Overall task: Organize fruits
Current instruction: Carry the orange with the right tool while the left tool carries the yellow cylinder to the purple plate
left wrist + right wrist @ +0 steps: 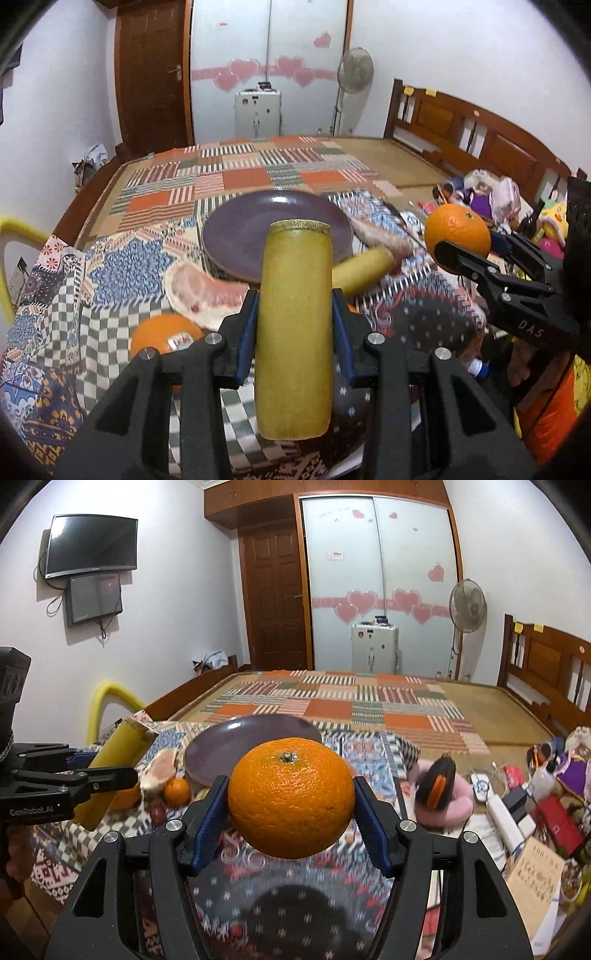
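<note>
Left hand-held gripper point(295, 314): pinching a yellow-green sugarcane piece point(293, 325) across its middle, blue pads pressed on both sides; the piece stands lengthwise along the fingers, lifted clear of the cloth, its far end overlapping the near rim of the purple plate point(236, 236).
Right hand-held gripper point(290, 805): clamped on a large orange point(290, 797), stem end up, held in the air in front of the plate and to its right.
Purple plate: lies on the patterned cloth point(74, 295) on the bed; as far as both views show, nothing is on it yet.
Second sugarcane piece point(364, 271): lying on the cloth just beside the plate's right rim.
Pomelo wedge point(201, 291): pink flesh up, on the cloth by the plate's near left rim.
Labelled orange point(166, 338): on the cloth nearer than the pomelo wedge, well short of the plate.
Small orange point(177, 791): seen from the right wrist, on the cloth just left of the plate's near rim; what looks like a grape or two lies close by it, too small to be sure.
Done so far: judging by the bare plate, no fruit has been placed; two are picked up and on the way.
Left to do: set down the held sugarcane piece and large orange, presumably on the plate, then gather the fruits lying around it.
</note>
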`<state>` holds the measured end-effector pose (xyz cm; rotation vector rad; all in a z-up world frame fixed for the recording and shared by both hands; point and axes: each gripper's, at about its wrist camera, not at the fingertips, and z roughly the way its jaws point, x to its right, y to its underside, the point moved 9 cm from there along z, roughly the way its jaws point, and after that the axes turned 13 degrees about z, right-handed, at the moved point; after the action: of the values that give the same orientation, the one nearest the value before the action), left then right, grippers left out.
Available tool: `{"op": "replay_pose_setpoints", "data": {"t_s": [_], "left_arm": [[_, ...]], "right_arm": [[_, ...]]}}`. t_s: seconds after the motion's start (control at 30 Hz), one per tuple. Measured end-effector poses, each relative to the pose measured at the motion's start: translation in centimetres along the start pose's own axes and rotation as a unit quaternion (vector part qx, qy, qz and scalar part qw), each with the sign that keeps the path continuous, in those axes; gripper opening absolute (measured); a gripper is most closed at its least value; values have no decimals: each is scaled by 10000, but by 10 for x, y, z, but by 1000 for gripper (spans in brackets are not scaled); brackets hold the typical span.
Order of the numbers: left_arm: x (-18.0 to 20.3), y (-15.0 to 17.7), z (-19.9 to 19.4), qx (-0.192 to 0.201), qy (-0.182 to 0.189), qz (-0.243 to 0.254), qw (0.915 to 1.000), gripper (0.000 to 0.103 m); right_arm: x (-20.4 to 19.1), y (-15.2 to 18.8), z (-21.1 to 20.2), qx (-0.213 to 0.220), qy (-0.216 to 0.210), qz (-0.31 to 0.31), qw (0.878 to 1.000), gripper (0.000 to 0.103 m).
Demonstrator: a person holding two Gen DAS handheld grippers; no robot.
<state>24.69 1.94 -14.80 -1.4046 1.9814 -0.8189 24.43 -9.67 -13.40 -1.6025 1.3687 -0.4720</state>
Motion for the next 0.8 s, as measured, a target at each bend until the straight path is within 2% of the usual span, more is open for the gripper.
{"op": "replay_pose_setpoints", "data": {"t_s": [0.4,0.8], "left_arm": [[-35,-41,23,271,-300,-154,9991,37],[-63,-65,64,192,-432,-227,9986,37]], "right_arm": [[-14,-36,27,270,13,-288,9992,62],[-27,-47,77,113,14,-583,9982,62]]}}
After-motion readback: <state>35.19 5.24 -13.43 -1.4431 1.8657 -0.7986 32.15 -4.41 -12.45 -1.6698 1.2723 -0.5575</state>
